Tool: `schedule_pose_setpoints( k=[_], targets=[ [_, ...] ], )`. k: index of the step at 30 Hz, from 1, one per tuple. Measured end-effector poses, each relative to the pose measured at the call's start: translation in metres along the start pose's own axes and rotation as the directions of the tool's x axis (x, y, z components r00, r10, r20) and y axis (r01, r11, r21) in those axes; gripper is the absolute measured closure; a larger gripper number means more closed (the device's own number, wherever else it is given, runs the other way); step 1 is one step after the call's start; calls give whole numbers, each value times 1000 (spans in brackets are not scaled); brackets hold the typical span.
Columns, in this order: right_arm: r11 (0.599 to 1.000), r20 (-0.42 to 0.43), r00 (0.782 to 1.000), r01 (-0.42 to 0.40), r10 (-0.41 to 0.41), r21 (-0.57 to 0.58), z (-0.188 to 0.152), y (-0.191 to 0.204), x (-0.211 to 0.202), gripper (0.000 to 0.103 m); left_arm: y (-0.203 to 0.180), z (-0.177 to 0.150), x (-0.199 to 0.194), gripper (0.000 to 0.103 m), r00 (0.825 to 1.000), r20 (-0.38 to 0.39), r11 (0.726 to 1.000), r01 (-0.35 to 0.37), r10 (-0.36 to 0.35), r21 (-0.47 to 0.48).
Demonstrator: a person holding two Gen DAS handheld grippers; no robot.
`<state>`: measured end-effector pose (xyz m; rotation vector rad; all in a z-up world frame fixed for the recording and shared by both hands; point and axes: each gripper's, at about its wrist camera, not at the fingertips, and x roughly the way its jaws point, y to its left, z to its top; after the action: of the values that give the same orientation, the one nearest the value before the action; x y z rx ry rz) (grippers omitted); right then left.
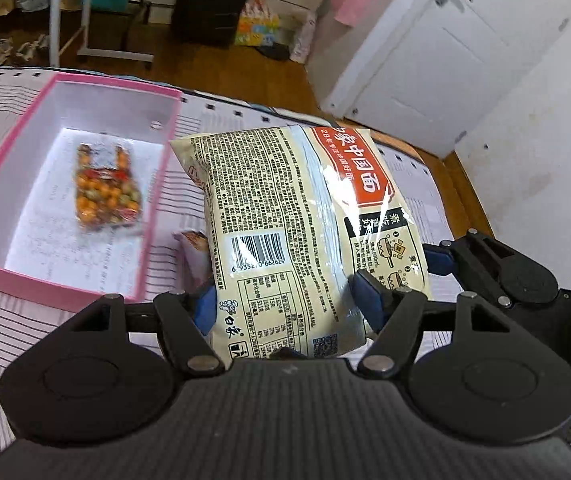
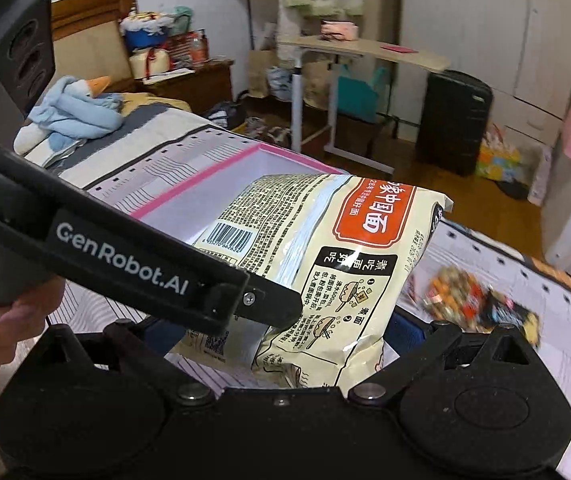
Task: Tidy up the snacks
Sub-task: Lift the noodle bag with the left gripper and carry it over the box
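A cream instant noodle packet (image 1: pixel 285 216) with a red label is pinched at its near end in my left gripper (image 1: pixel 285 300), held above the striped bed. It also shows in the right wrist view (image 2: pixel 325 264). My right gripper (image 2: pixel 285 336) sits around the packet's near corner with blue pads wide apart; whether it touches is unclear. A pink box (image 1: pixel 5 152) lies to the left, with a clear bag of mixed nuts (image 1: pixel 105 188) inside. The left gripper's arm (image 2: pixel 125 264) crosses the right wrist view.
Another small snack packet (image 1: pixel 193 248) lies on the bed under the noodles. A blurred snack bag (image 2: pixel 473 300) lies on the bed to the right. The bed edge, wooden floor and a black suitcase (image 2: pixel 453 120) are beyond. A blue plush toy (image 2: pixel 73 112) lies at far left.
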<state>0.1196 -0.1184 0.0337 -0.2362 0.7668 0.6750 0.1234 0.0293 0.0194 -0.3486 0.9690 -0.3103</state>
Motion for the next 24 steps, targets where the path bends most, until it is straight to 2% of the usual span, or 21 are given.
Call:
schedule_pose_setpoints(
  k=[6,12,18,24],
  targets=[
    [994,13,996,-89,90,-67,27,11,36,6,42,20,-6,36,996,41,997,-77,78,-20],
    [985,-30,985,-172,171,-5,48,18,87,16,91,36,2,36,986,42,986,-162,163,-30],
    [981,-72,978,-195,195,10,52,34,138,17,147,46,28,36,983,-1,981,-184,184,-60],
    [983,-106,977,-181,183,27,55,50,178,17,184,43,48,35,979,3,978,-202,202,-54]
  ],
)
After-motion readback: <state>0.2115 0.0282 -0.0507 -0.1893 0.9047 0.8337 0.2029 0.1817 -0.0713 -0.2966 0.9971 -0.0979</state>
